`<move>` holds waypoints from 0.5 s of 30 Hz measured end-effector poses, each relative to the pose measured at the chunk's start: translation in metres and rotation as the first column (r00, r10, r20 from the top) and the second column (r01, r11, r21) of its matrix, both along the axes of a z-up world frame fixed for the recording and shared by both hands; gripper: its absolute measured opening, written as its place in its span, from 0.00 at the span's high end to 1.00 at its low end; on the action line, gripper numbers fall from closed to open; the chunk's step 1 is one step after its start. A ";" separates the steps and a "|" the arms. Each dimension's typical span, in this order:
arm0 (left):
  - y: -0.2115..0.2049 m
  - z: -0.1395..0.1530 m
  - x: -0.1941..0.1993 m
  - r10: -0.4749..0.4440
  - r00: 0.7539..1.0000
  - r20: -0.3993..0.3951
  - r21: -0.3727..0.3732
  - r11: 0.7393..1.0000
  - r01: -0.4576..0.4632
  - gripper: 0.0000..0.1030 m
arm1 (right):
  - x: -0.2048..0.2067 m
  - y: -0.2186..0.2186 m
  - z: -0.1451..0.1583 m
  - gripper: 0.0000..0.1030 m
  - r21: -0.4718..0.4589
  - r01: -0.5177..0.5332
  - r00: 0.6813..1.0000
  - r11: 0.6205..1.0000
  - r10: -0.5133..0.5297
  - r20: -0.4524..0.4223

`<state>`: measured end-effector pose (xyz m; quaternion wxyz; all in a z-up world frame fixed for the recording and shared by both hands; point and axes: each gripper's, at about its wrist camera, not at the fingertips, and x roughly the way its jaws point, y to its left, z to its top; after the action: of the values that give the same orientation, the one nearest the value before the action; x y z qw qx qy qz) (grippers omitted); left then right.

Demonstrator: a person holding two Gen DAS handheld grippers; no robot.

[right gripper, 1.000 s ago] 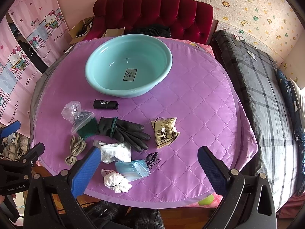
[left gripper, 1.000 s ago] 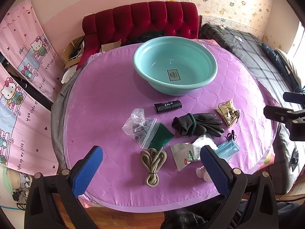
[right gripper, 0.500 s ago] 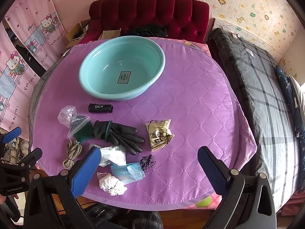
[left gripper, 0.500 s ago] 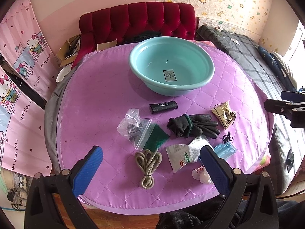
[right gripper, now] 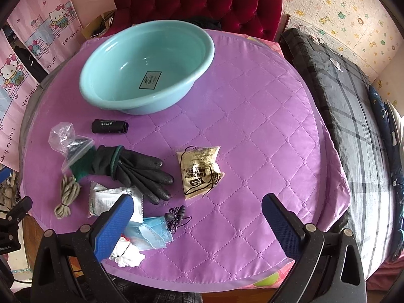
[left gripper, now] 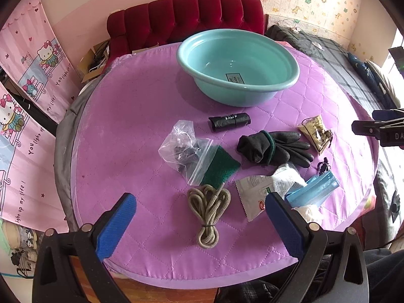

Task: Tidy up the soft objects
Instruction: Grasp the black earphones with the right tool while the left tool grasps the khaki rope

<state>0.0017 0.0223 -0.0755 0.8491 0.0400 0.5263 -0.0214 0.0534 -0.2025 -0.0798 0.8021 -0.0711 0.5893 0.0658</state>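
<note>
Probably the bundled beige cord (left gripper: pixel 209 212) goes first — lower centre of left view, long axis vertical btwn left gripper's (left gripper: pixel 199 223) released jaws; right gripper (right gripper: pixel 197 223) also released, empty.

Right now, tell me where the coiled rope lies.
In the left wrist view, the coiled rope lies near the table's front edge, just below the green scouring pad, left of the white packet.

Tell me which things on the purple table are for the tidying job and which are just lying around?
For the job: basin, black gloves, rope bundle, blue face mask, white tissue, green pad.

Just lying about: red sofa, plaid bed cover, pink cartoon curtain.
</note>
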 end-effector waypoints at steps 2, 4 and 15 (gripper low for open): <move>0.002 -0.010 -0.002 0.005 1.000 -0.011 0.000 1.000 -0.005 0.00 | 0.002 -0.004 -0.018 0.00 0.010 0.009 0.999 1.000 -0.008 -0.031; 0.005 -0.021 -0.003 0.013 1.000 -0.027 -0.006 1.000 -0.013 0.00 | 0.003 -0.007 -0.036 0.00 0.022 0.020 0.998 1.000 -0.018 -0.066; 0.007 -0.064 -0.008 0.022 0.997 -0.068 -0.008 1.000 -0.022 0.00 | 0.004 -0.009 -0.097 0.03 0.043 0.041 0.985 0.998 -0.034 -0.170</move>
<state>-0.0063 0.0296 -0.1394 0.8310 0.0298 0.5552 -0.0158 0.0571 -0.2116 -0.1769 0.7516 -0.0357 0.6549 0.0700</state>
